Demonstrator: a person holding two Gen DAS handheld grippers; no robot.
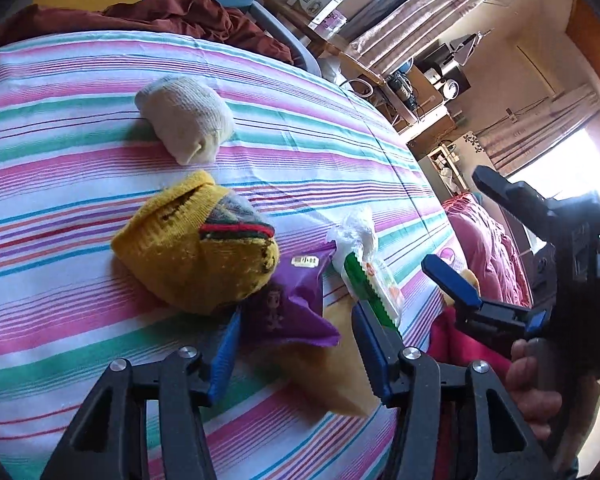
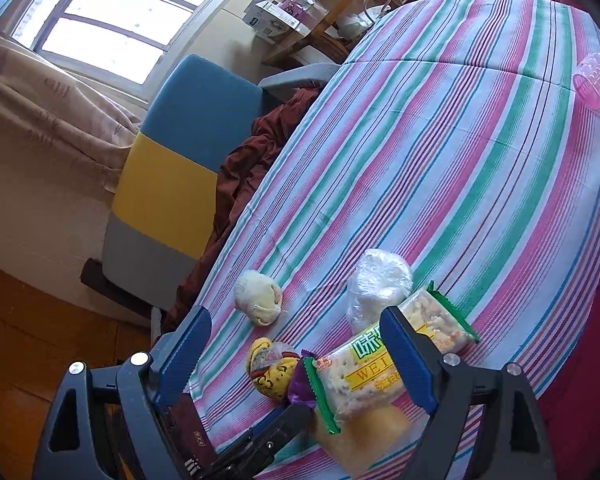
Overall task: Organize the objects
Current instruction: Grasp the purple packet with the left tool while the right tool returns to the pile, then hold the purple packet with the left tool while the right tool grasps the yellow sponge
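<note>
On the striped cloth [image 1: 60, 128] lie a cream sock ball [image 1: 186, 118], a yellow sock ball [image 1: 196, 248], a purple snack packet [image 1: 292, 304], a green-edged cracker packet [image 1: 374, 284] and a clear plastic bag [image 1: 358, 224]. My left gripper [image 1: 296, 354] is open, its fingers on either side of the purple packet. My right gripper [image 2: 296, 356] is open above the cracker packet [image 2: 376, 372], not touching it; it also shows in the left wrist view [image 1: 456, 232]. The sock balls [image 2: 258, 296] [image 2: 270, 372] and the clear bag [image 2: 376, 284] show in the right wrist view.
A flat yellow piece [image 2: 368, 432] lies under the packets near the cloth's edge. A dark red cloth [image 1: 172, 16] is heaped at the far edge by a blue and yellow chair [image 2: 180, 160]. A pink plastic thing [image 2: 596, 80] sits far right. Pink bedding [image 1: 488, 252] lies beyond the cloth.
</note>
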